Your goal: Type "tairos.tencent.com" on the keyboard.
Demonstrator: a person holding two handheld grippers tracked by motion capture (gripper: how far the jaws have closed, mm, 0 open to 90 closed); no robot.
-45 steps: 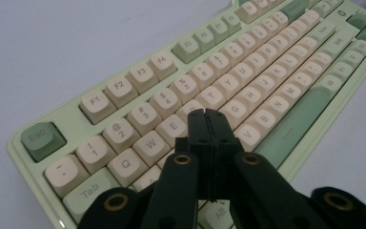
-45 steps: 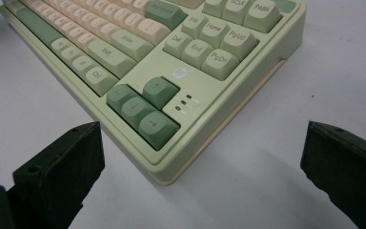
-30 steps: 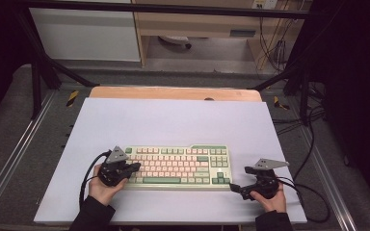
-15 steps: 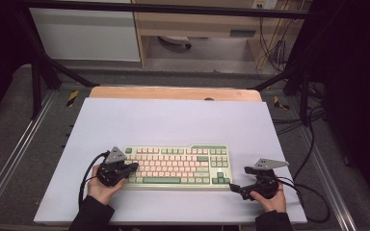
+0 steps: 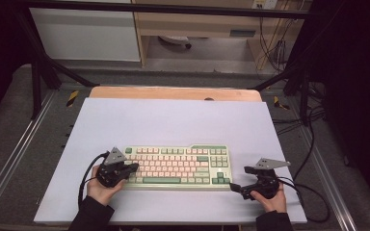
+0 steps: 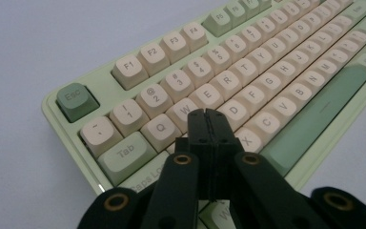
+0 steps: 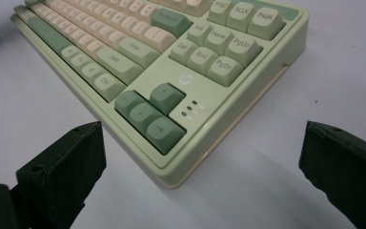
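A pale green keyboard (image 5: 178, 166) with cream and green keys lies flat near the front of the lilac table top (image 5: 173, 120). My left gripper (image 5: 134, 166) is shut, its joined jaws low over the keyboard's left end. In the left gripper view the left gripper's tip (image 6: 208, 114) sits over the keys (image 6: 181, 109) around W, S and D; I cannot tell whether it touches them. My right gripper (image 5: 235, 186) stands open on the table just off the keyboard's front right corner. In the right gripper view the right gripper (image 7: 202, 136) frames that corner of the keyboard (image 7: 190, 81) and its arrow keys (image 7: 147, 112).
A wooden strip (image 5: 173, 93) runs along the table's far edge. Black cables (image 5: 313, 192) trail off to the right of the table. Dark frame legs (image 5: 38, 72) stand at the back corners. Bare table top lies behind the keyboard.
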